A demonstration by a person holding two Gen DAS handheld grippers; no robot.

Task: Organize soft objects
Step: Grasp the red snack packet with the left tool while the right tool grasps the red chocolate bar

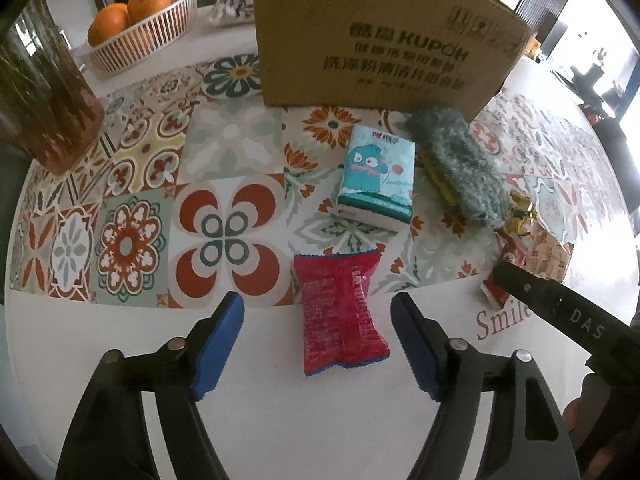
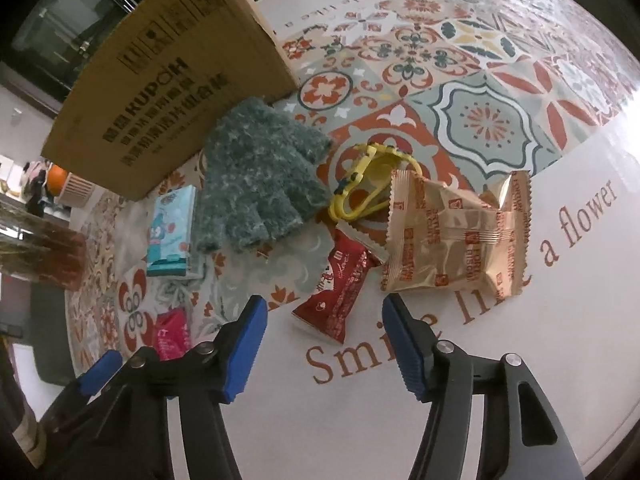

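Cardboard box (image 1: 376,36) beside orange-filled basket (image 1: 140,36)

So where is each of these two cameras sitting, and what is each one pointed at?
Left wrist view: sits on the left tongs, looking forward over a pink packet toward a tissue pack and cardboard box; its own open blue fingers show, plus the other tong's black arm at right.

Right wrist view: sits on the right tongs, facing a red packet, gold packets and a glove; its open fingers show.

Shared: box, glove, tissue pack, pink packet.
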